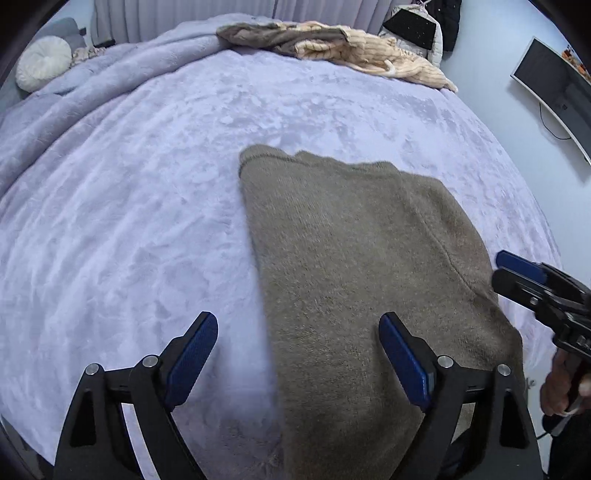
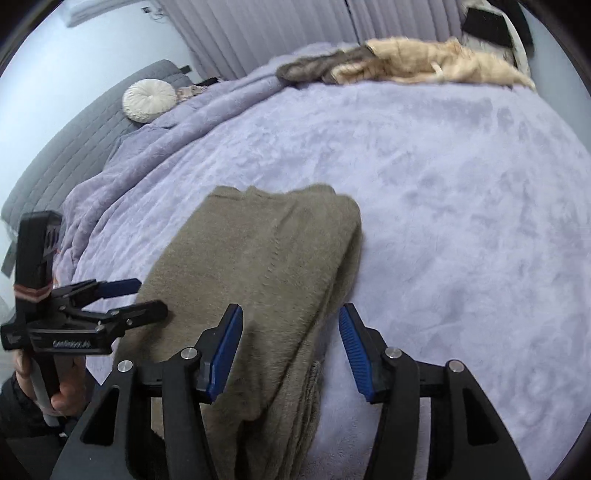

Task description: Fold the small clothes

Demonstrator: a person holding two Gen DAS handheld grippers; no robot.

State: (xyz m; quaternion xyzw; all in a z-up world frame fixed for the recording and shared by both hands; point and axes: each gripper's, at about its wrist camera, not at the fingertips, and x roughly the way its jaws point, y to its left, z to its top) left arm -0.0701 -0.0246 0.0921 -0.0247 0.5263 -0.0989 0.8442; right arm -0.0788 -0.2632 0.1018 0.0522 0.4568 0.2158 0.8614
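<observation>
Taupe knit sweater [image 1: 354,258] lies folded lengthwise on the lavender blanket [image 1: 129,221], left gripper [image 1: 299,354] and right gripper [image 2: 291,350] both spread apart, gripping nothing, straddling its near end, likely poised for the crosswise fold.

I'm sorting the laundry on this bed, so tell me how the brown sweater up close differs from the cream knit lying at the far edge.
The brown sweater lies flat and smoothed into a narrow folded shape; the cream knit is crumpled in a heap with a grey garment. The brown sweater sits between the open left gripper and right gripper; the cream knit lies far from both. Both are fuzzy knits resting on the lavender blanket.
</observation>
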